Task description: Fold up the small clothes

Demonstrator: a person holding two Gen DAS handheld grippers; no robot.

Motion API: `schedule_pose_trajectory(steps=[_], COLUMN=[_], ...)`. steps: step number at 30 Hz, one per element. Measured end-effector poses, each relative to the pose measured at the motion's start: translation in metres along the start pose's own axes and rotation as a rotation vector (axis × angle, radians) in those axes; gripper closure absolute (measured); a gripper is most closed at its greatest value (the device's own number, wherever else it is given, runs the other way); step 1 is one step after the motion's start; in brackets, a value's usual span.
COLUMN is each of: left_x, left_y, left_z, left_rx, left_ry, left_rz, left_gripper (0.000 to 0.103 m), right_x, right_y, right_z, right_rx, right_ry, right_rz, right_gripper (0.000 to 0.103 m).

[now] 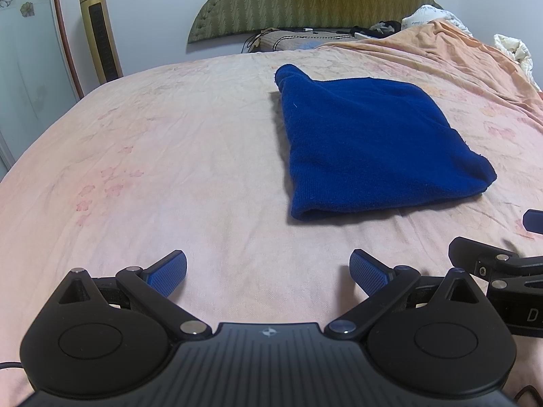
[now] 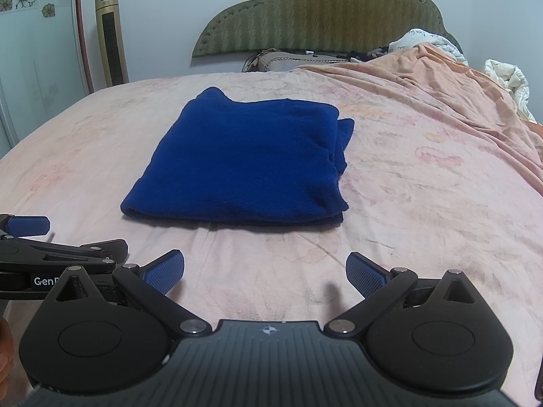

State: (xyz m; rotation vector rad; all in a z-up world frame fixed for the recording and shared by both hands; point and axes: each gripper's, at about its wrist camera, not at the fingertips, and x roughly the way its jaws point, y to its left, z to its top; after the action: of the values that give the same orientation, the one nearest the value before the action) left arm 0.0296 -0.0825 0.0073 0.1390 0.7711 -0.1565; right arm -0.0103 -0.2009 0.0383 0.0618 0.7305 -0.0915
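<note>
Cloth, deep blue and knitted, lies folded into a rough square on the bed, in the middle of the right wrist frame and right of centre in the left wrist frame. Its rounded fold edge faces the cameras, stacked layers show along its right side in the right wrist view, and a narrow part sticks out at its far left corner. Neither gripper touches it. The left gripper sits at the bottom of its own frame with both blue pads spread wide and nothing between them, only pink sheet; it also shows at the left edge of the right wrist frame. The right gripper is likewise spread wide and empty at the bottom of its frame, near the cloth's front edge but apart from it; part of it shows at the right edge of the left wrist view. The two grippers are just beside each other. The sheet is pale pink with faded flower prints and light creases. An orange blanket is bunched along the upper right of the frame, with white bedding past it. A green padded headboard stands at top centre against the wall, and a gold tower fan stands at upper left.
</note>
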Motion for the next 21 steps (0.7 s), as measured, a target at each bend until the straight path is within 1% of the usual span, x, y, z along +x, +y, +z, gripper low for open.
schedule_pose_trajectory(steps=[16, 19, 21], left_x=[0.0012, 0.0008, -0.0011], left_y=[-0.0003, 0.0002, 0.0032], left_z=[-0.0006, -0.0008, -0.0001], left_rx=[0.001, 0.008, 0.013], left_ry=[-0.001, -0.013, -0.034], left_rz=[0.002, -0.002, -0.003], left_gripper=[0.0, 0.0, 0.0], right_x=[0.0004, 0.0002, -0.0001], right_y=[-0.0011, -0.0022, -0.0057], right_z=[0.0, 0.0002, 0.0013], right_rx=[0.001, 0.0, -0.004], right_ry=[0.003, 0.002, -0.005], right_rz=[0.004, 0.001, -0.01], right_gripper=[0.0, 0.0, 0.0])
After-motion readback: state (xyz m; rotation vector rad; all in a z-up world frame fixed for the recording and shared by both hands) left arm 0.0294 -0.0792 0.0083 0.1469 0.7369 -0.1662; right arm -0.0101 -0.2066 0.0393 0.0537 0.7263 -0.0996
